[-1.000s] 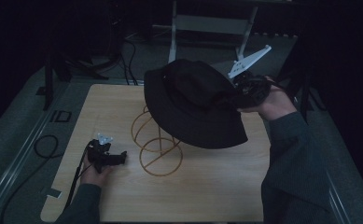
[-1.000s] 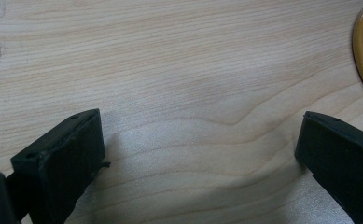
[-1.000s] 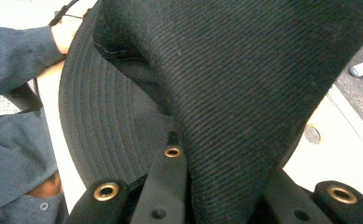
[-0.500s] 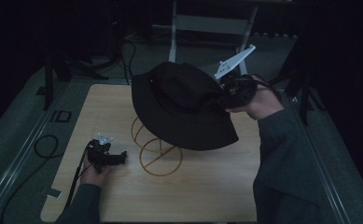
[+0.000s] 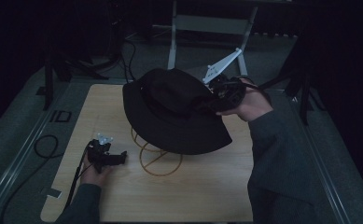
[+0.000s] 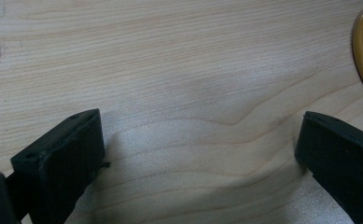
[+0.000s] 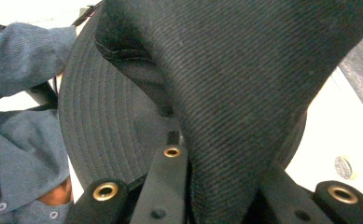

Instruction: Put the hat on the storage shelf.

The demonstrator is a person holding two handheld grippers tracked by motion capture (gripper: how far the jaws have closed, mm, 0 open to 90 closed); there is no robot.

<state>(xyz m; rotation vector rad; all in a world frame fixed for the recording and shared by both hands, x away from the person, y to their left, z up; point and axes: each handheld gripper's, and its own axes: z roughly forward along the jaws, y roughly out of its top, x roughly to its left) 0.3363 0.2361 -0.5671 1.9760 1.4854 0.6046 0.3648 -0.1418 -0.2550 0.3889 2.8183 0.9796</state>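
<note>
- Near the left edge of the wooden worktop, the left gripper lies low on the board with its jaws spread wide and nothing between them; in the left gripper view, bare wood shows between the two black pads.
- Just to its right, at the middle of the worktop, stands the yellow wire stand, a thin frame that looks light and could tip if the hat drags on it.
- Above the stand hangs the black hat, tilted, its brim over the wire loops.
- Toward the right edge, the right gripper is clenched on a fold of the hat's cloth.
- I judge the hat light, soft and floppy, not slippery; the stitched brim seems the firmer place to hold.
</note>
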